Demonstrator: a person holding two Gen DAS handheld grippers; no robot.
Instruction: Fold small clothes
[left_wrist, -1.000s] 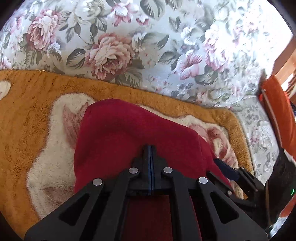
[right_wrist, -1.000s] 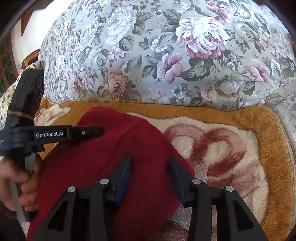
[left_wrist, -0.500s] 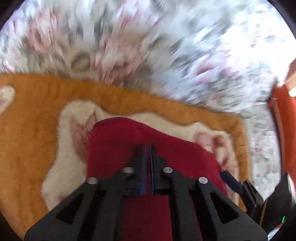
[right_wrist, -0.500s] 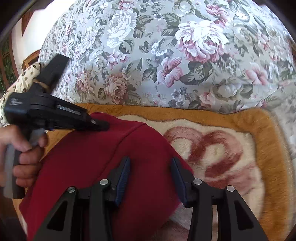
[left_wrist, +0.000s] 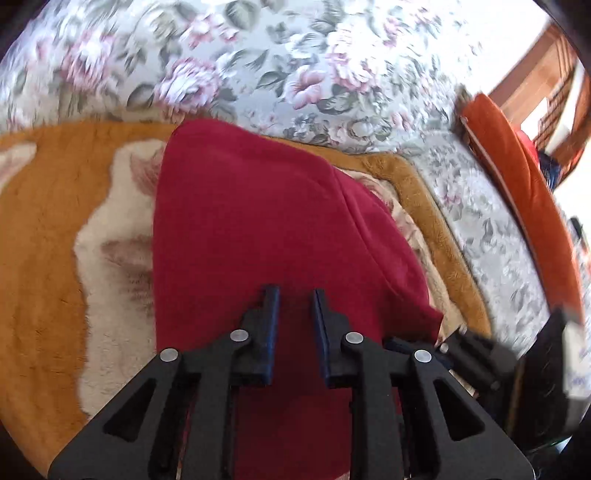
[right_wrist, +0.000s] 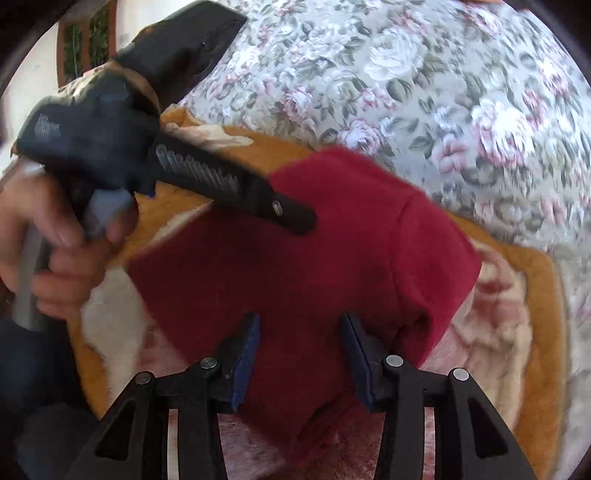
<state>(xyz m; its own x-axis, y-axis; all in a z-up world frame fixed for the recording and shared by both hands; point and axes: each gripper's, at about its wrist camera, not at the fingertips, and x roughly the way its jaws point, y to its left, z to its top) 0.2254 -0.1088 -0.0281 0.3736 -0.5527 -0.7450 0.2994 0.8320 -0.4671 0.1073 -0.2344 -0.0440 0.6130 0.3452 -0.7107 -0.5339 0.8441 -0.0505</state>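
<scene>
Left gripper (left_wrist: 294, 295) jaws opening — narrow gap, pads clear of dark red garment (left_wrist: 258, 229) beneath. Right gripper (right_wrist: 300, 321) fingers spread wider over same garment; contact unclear, likely none. Garment lies folded on orange-and-cream plush blanket (left_wrist: 40, 229). Floral sofa back (left_wrist: 295, 55) behind; orange cushion (left_wrist: 517, 192) off to side.

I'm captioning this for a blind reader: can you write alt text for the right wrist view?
A red garment lies on an orange and cream plush blanket, the open right gripper above its near edge. At left, a hand holds the left gripper over it; floral fabric lies behind.
</scene>
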